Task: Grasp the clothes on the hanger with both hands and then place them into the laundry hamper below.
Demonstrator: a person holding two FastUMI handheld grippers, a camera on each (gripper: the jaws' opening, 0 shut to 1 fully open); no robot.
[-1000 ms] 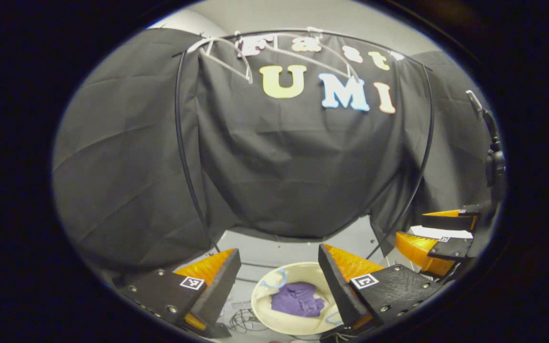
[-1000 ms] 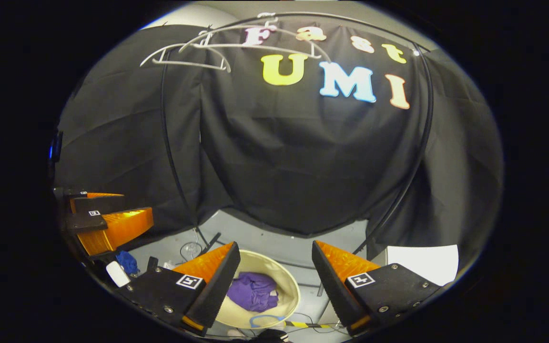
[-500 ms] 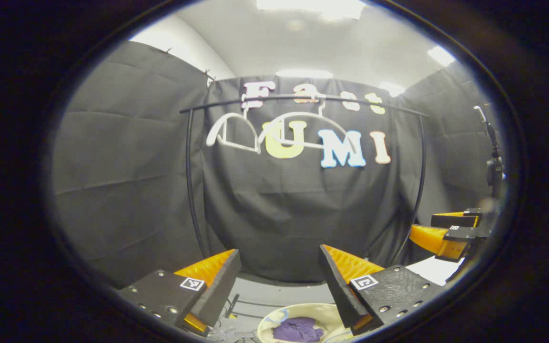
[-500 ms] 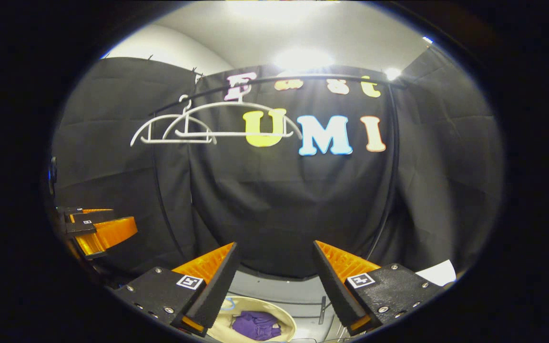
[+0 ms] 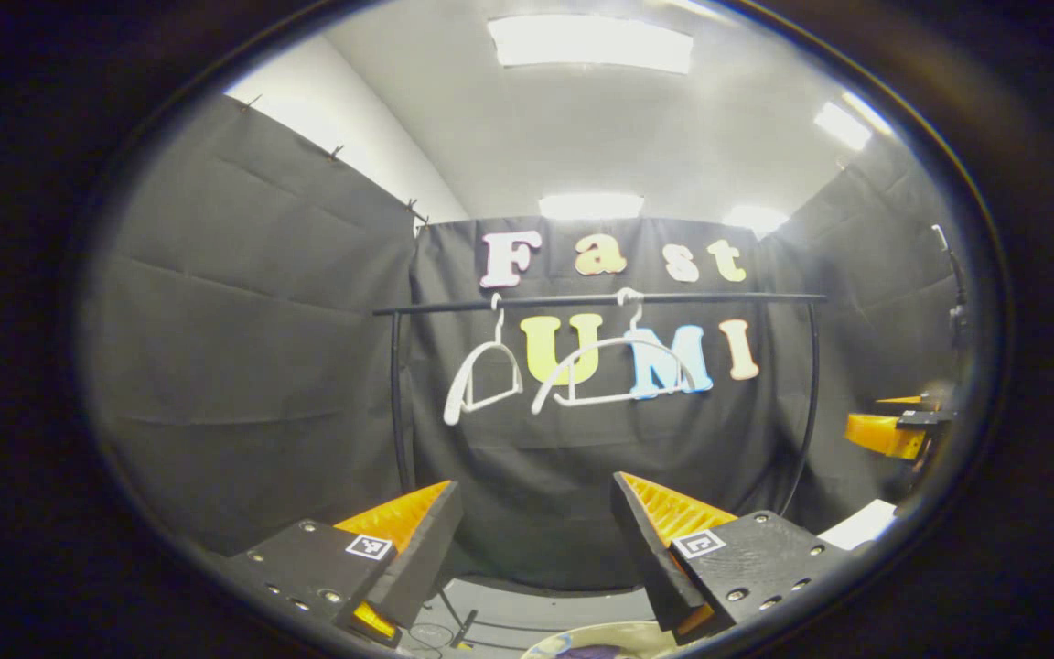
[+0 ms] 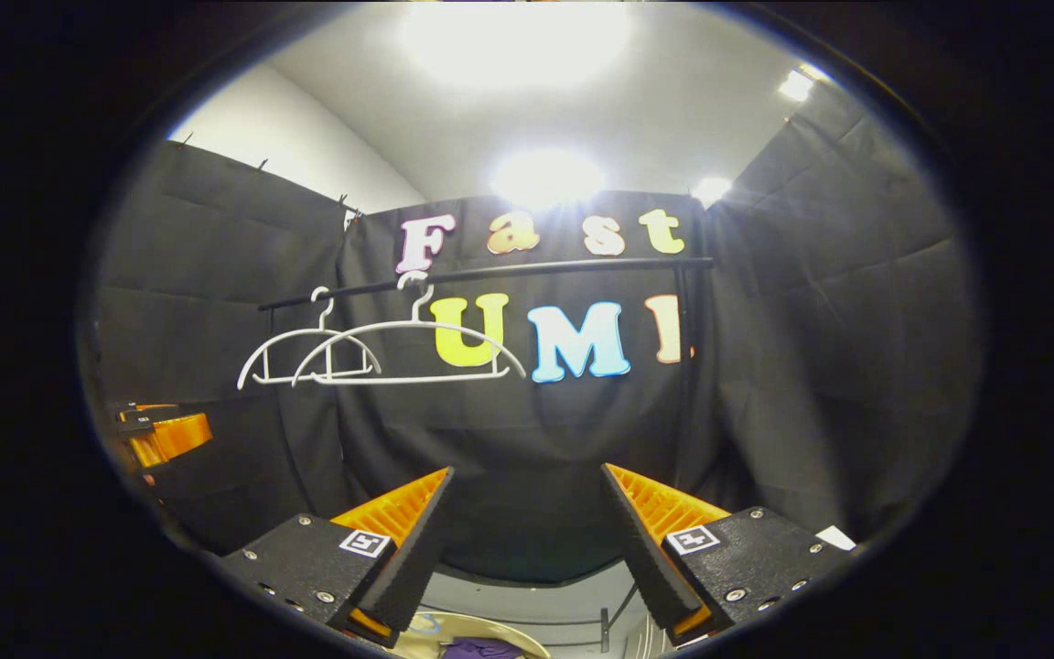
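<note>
Left gripper view
Left gripper (image 5: 532, 540): fingers spread wide, nothing between them, aimed at the black cloth wall.
Rail (image 5: 600, 299): black, horizontal, high on the wall.
Hangers (image 5: 614, 371): two, white, bare, hooked on the rail.
Hamper (image 5: 614, 630): cream rim at bottom edge, below the fingers.
Clothes (image 5: 593, 652): purple sliver inside the hamper.
Right gripper (image 5: 893, 428): orange, far right edge; opening impossible to tell here.

Right gripper view
Right gripper (image 6: 527, 540): fingers wide apart, empty.
Hangers: both bare on the rail, upper left.
Hamper: rim at bottom, purple clothes within.
Left gripper: orange, at left edge.
</note>
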